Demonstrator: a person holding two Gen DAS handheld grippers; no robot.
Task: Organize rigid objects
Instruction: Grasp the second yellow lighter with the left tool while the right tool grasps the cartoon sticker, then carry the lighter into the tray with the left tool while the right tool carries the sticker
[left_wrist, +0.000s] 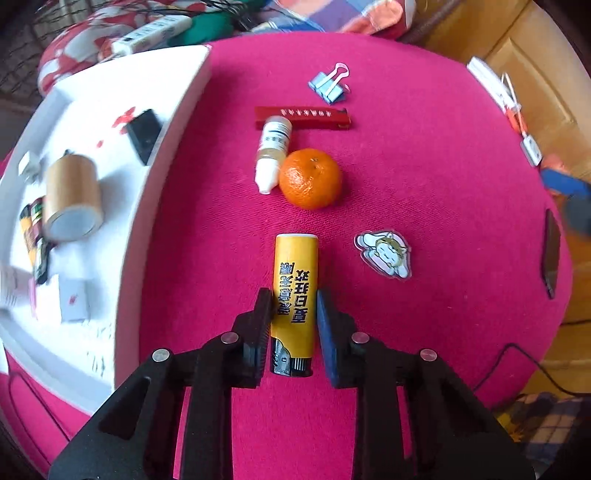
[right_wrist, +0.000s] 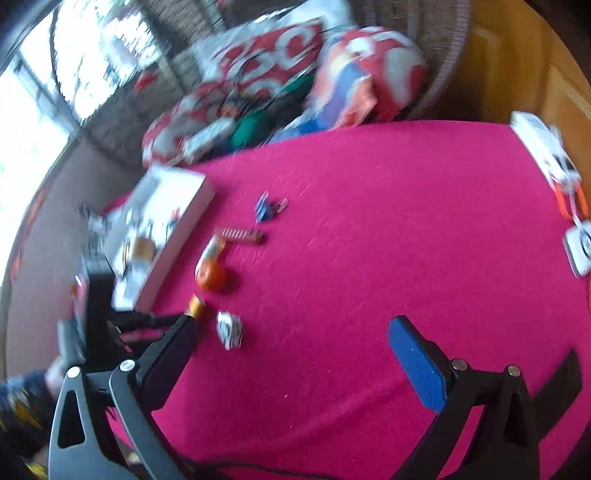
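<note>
The left gripper (left_wrist: 293, 314) straddled the yellow lighter (left_wrist: 294, 291) without clamping it, just below the orange (left_wrist: 310, 178). The right gripper (right_wrist: 291, 354) was spread wide, holding nothing.

A table covered in magenta cloth (left_wrist: 424, 177) carries everything. At its left sits a white tray (left_wrist: 162, 177). Along the middle, from far to near, lie blue binder clips (left_wrist: 328, 86), a red box (left_wrist: 303, 117), a small white bottle (left_wrist: 271, 155) touching a mandarin (left_wrist: 310, 178), and a yellow lighter (left_wrist: 294, 295). A cartoon sticker (left_wrist: 384, 253) lies right of the lighter.
</note>
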